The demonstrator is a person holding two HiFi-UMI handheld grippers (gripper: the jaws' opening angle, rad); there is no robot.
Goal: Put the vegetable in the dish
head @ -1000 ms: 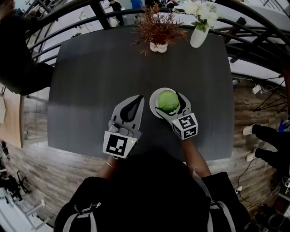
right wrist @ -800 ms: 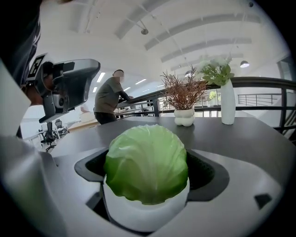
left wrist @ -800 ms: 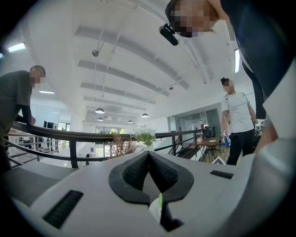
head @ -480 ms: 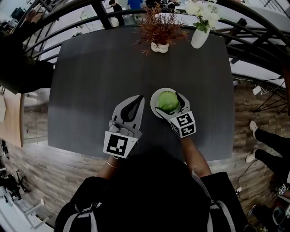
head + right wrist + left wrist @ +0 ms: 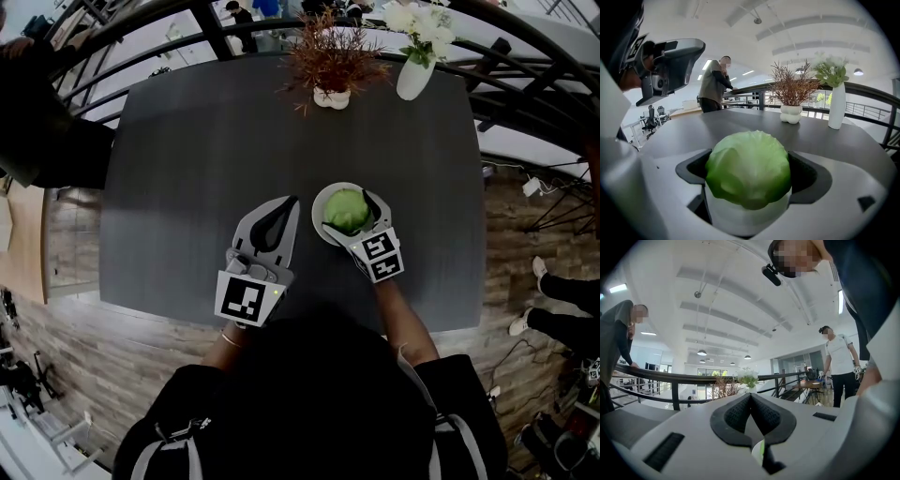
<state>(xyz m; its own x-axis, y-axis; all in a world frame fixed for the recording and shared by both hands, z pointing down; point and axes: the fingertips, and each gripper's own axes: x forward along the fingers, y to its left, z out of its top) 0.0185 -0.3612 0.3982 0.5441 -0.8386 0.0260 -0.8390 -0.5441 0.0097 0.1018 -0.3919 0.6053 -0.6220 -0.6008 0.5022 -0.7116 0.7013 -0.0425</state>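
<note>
The left gripper [image 5: 287,208] lies on the dark table [image 5: 178,159], a little left of the middle and toward the near edge. Its fingers [image 5: 732,414] are pressed together with nothing between them, and it seems to have no part in this step.

Just to its right, the right gripper [image 5: 348,210] reaches over a white dish [image 5: 319,200] that stands near the table's near edge, slightly right of centre. Its fingers are closed on a green cabbage [image 5: 748,166], with a dark pad touching it on each side. The cabbage sits directly over the dish and low in it. The right gripper view does not show whether the cabbage's weight already rests on the dish.

By my judgement the task is almost done: the vegetable is carried and placed over its target. What remains is to let the fingers part and draw the gripper back without nudging the dish.
</note>
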